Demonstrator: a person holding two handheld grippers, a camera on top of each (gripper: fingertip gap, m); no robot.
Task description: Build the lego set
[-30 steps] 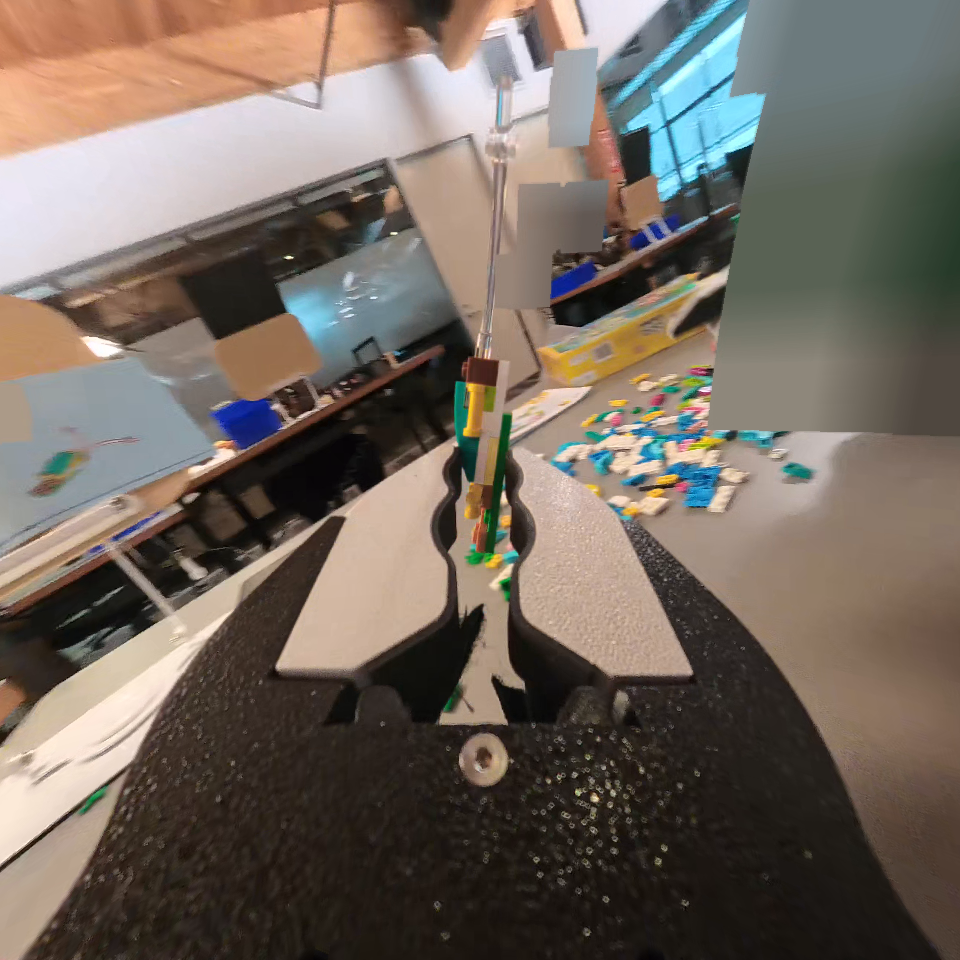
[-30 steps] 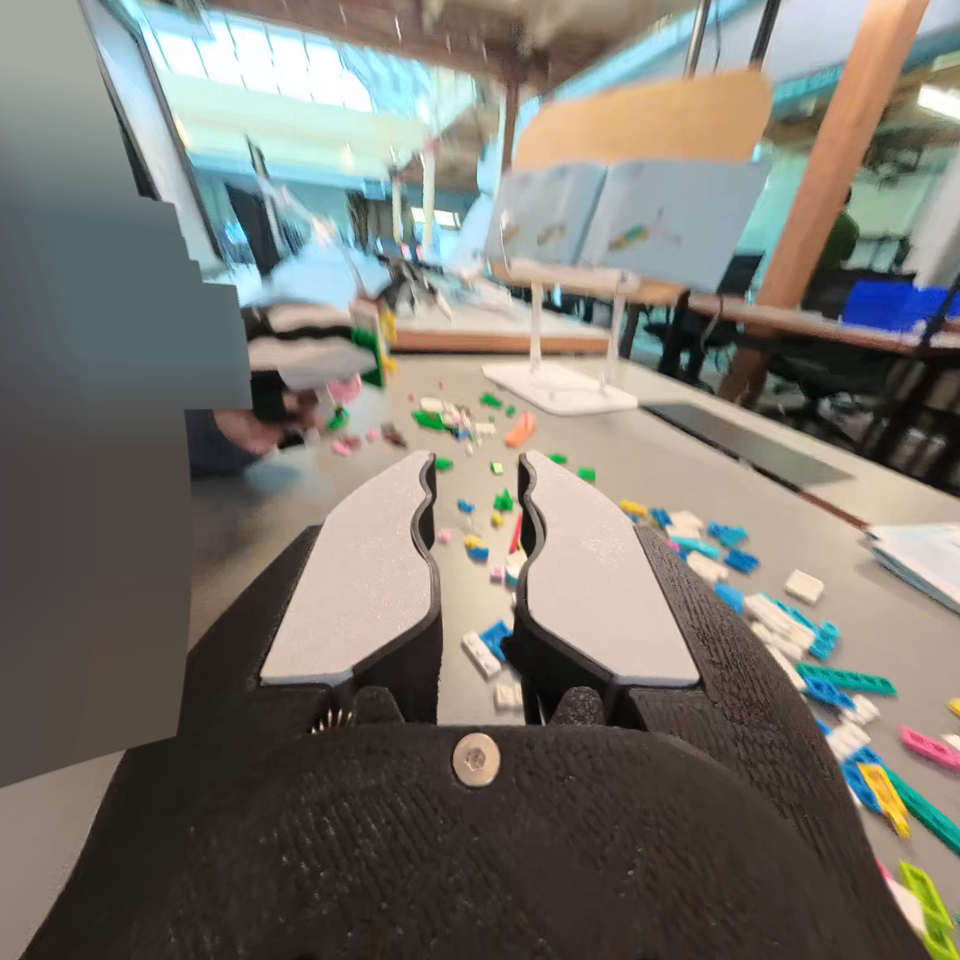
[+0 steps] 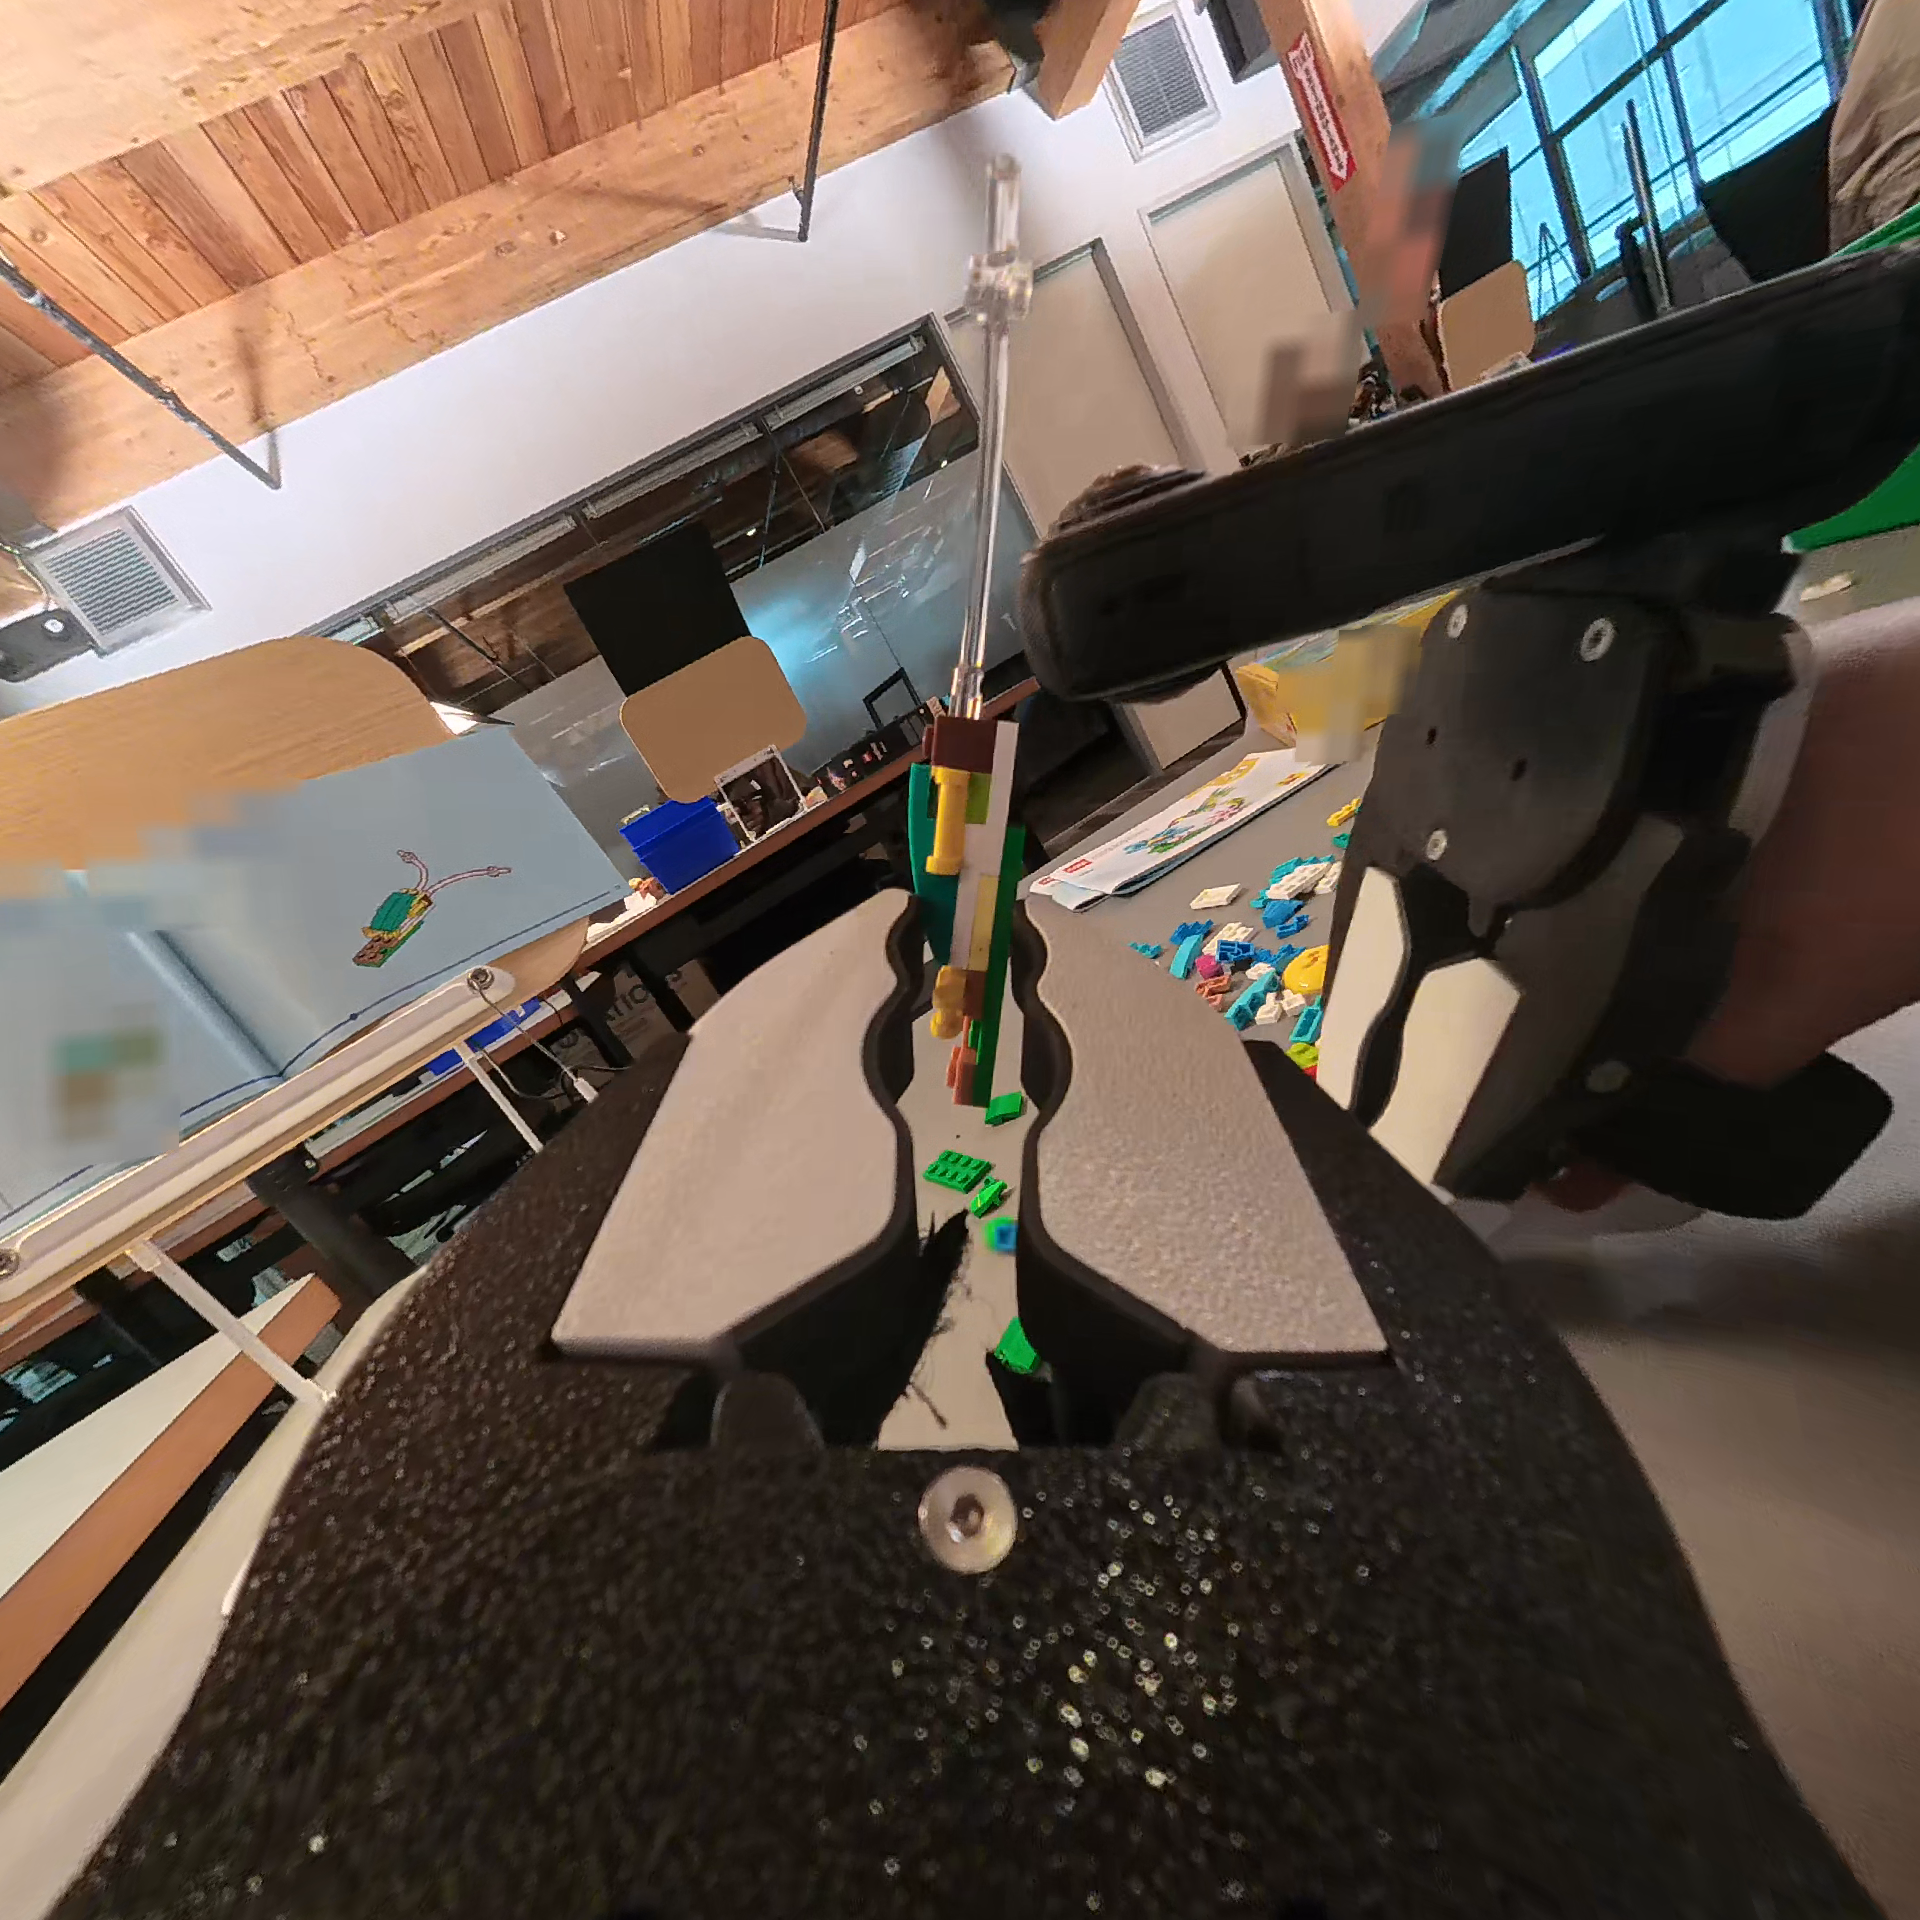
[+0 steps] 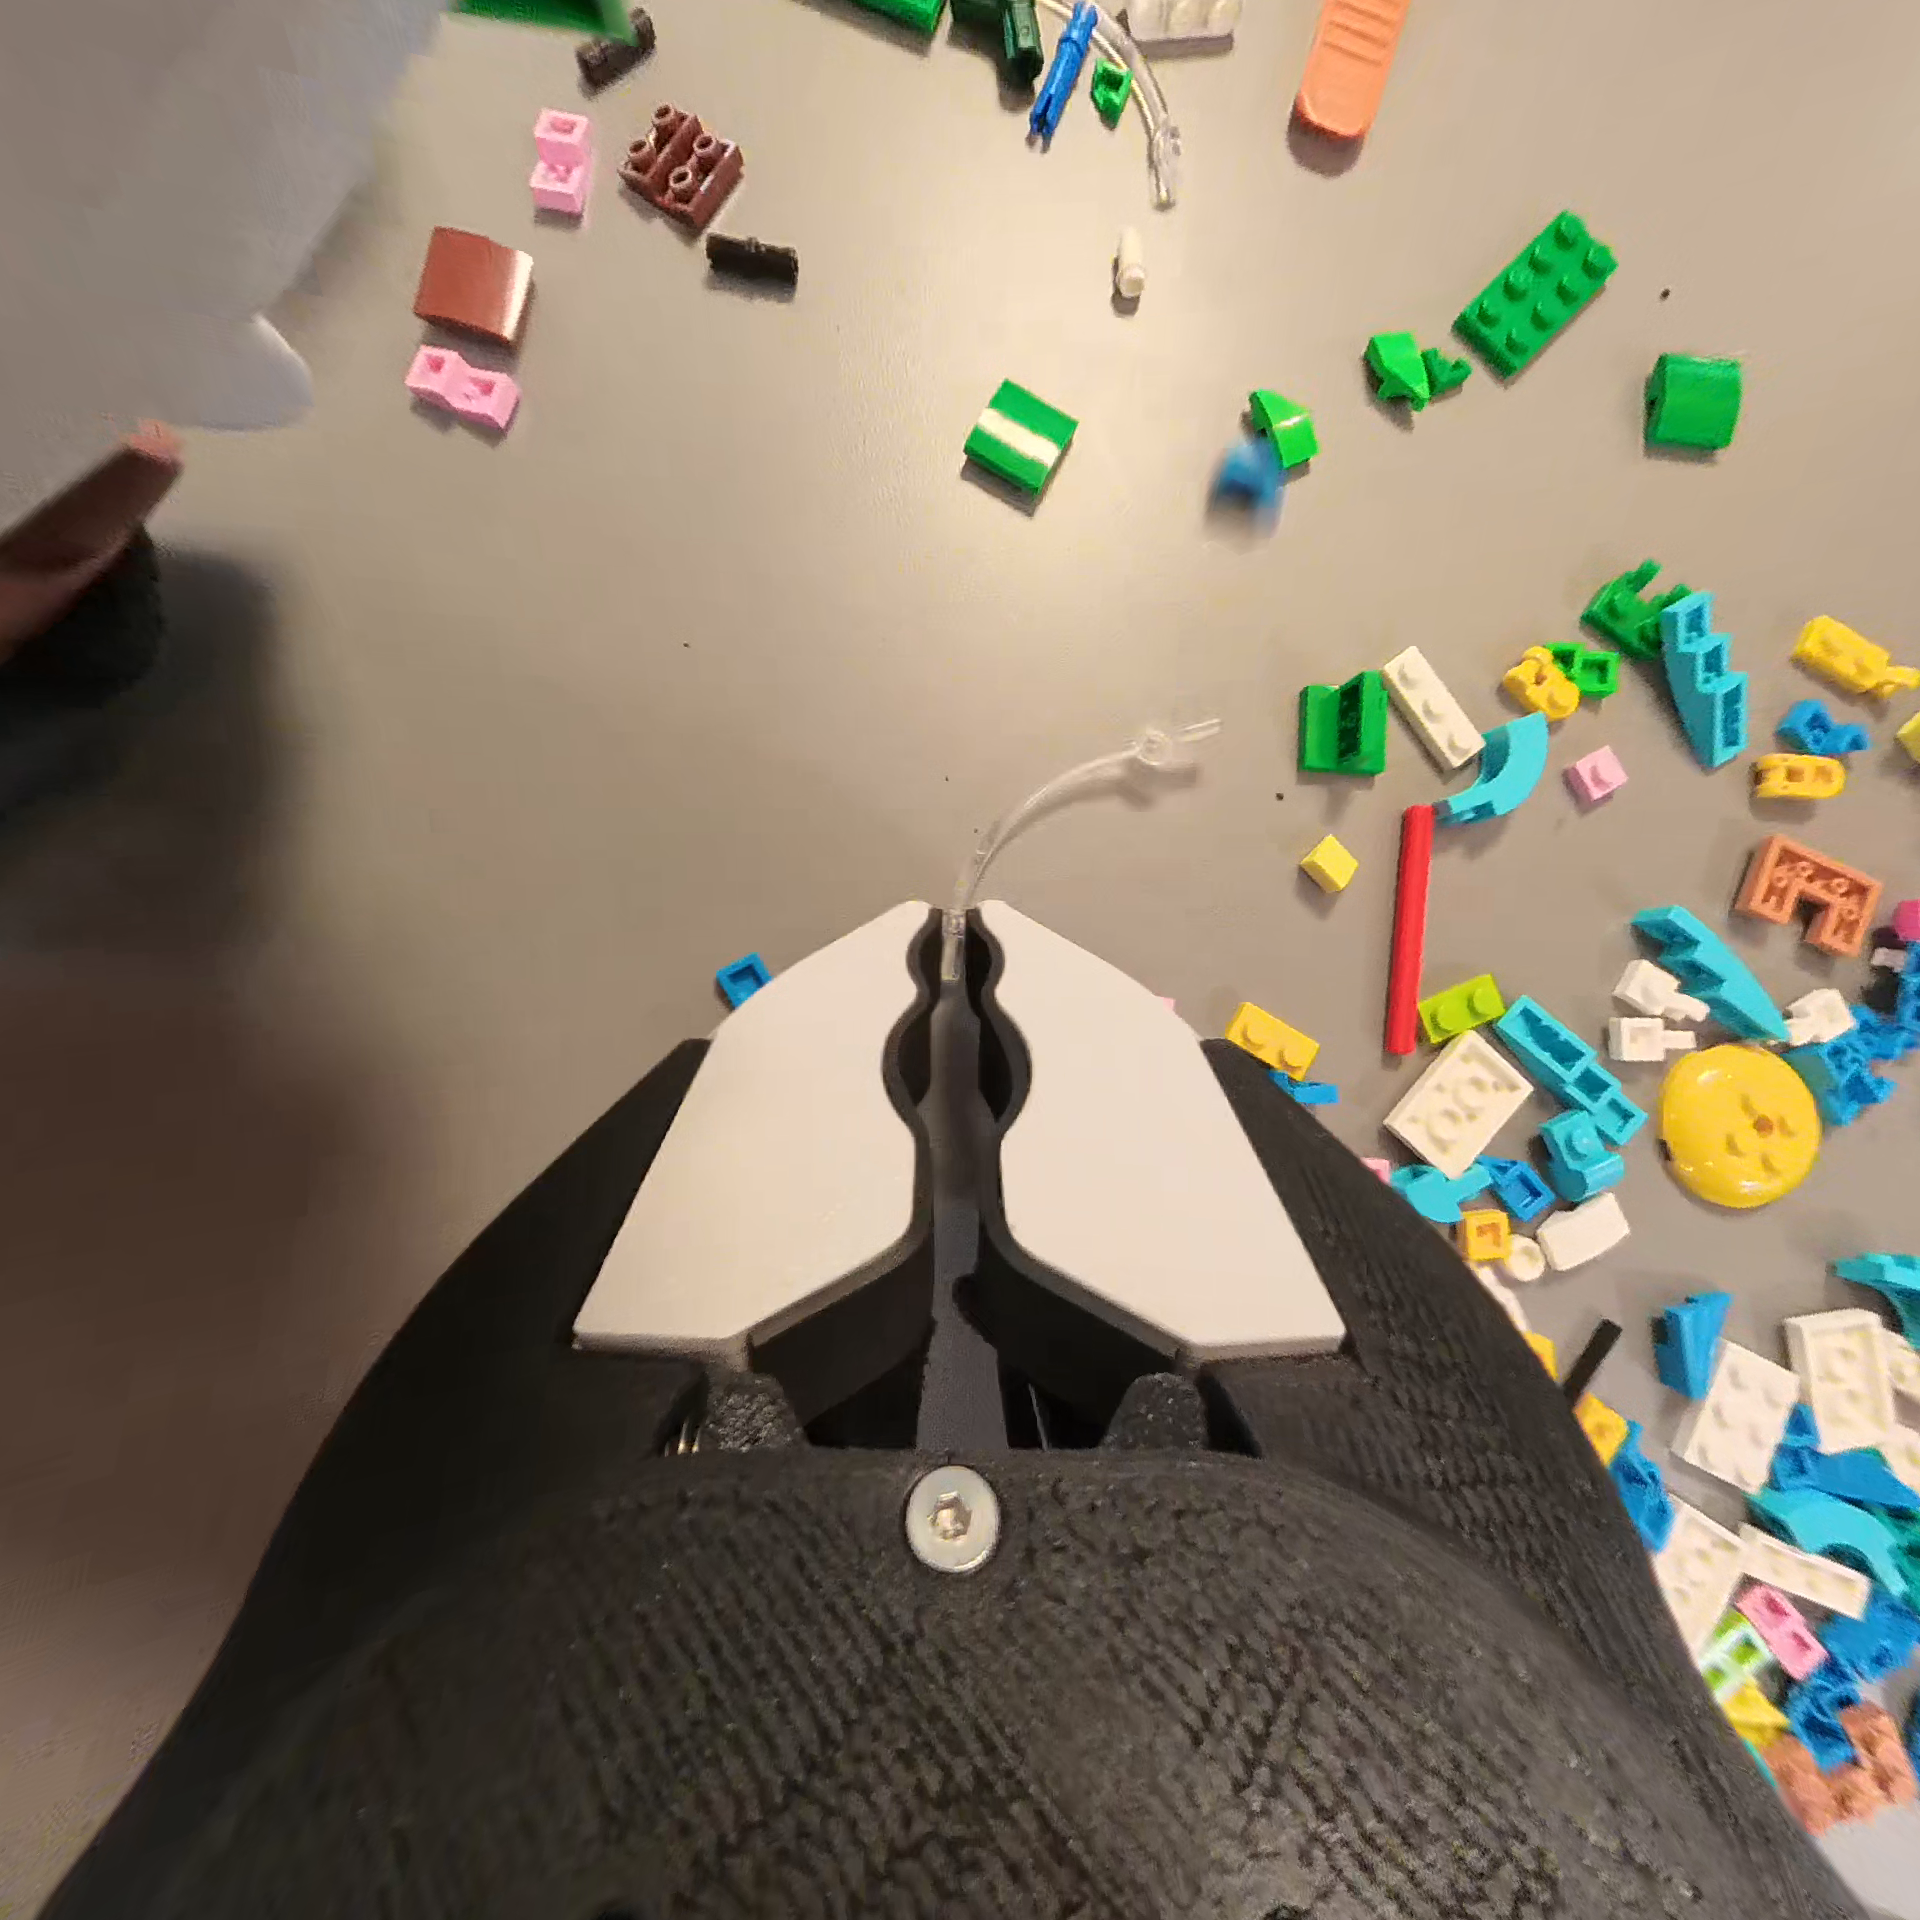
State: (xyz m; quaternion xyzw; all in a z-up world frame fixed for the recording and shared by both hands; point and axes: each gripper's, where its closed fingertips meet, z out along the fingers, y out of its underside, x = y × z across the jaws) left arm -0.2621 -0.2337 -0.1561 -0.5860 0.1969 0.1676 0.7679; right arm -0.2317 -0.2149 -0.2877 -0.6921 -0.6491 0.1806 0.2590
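The left gripper (image 3: 966,935) has its fingers (image 3: 790,1101) clamped on a part-built lego model (image 3: 971,894), a thin upright stack of green, white, yellow and brown plates with a clear rod (image 3: 987,468) rising from its top. The right gripper (image 4: 951,920) has its fingers (image 4: 790,1132) pinched together on the end of a thin clear curved lego tube (image 4: 1049,795), tips pointing down over the grey surface (image 4: 727,644). Loose green bricks (image 4: 1536,291) lie beyond; blue, white and yellow pieces (image 4: 1558,1081) crowd toward its right edge.
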